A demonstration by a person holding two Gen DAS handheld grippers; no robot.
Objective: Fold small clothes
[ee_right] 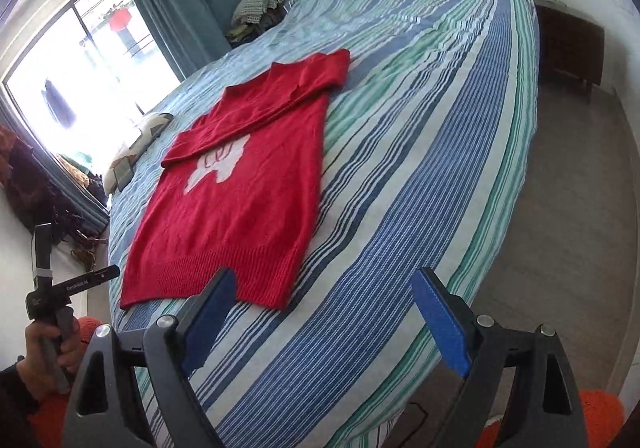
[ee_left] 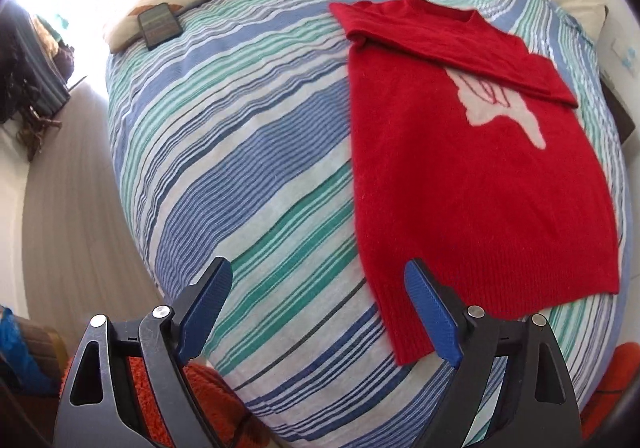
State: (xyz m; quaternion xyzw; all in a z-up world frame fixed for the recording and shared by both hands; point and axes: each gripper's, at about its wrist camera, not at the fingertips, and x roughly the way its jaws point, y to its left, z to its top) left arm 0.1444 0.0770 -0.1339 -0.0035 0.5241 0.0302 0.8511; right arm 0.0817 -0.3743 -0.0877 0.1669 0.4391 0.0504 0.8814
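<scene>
The left gripper (ee_left: 318, 306) stands wide apart, its blue pads holding nothing, above the near edge of the bed (ee_left: 248, 152). Its right pad overlaps the ribbed hem corner of the red sweater (ee_left: 472, 184) in the left wrist view, though whether it touches the knit cannot be told. The right gripper (ee_right: 324, 314) is likewise spread wide and holding nothing, its left pad just over the hem of the red sweater (ee_right: 240, 200).

The sweater lies flat on the striped bedcover, hem toward both grippers, collar away. Both sleeves are folded across the chest, partly covering a pale motif. No containers show.

Bare striped cover lies on both sides of the sweater, wider on the side away from the window (ee_right: 76, 80). Beyond the sweater toward the window sits a patterned pillow (ee_left: 180, 4) with a dark phone (ee_left: 159, 25) resting on it. A heap of cloth (ee_right: 260, 8) sits past the sweater's collar, by the curtain.

In the right wrist view the person's left hand (ee_right: 48, 352) grips the other tool's handle, held left of the sweater's hem, off the bed's edge.
</scene>
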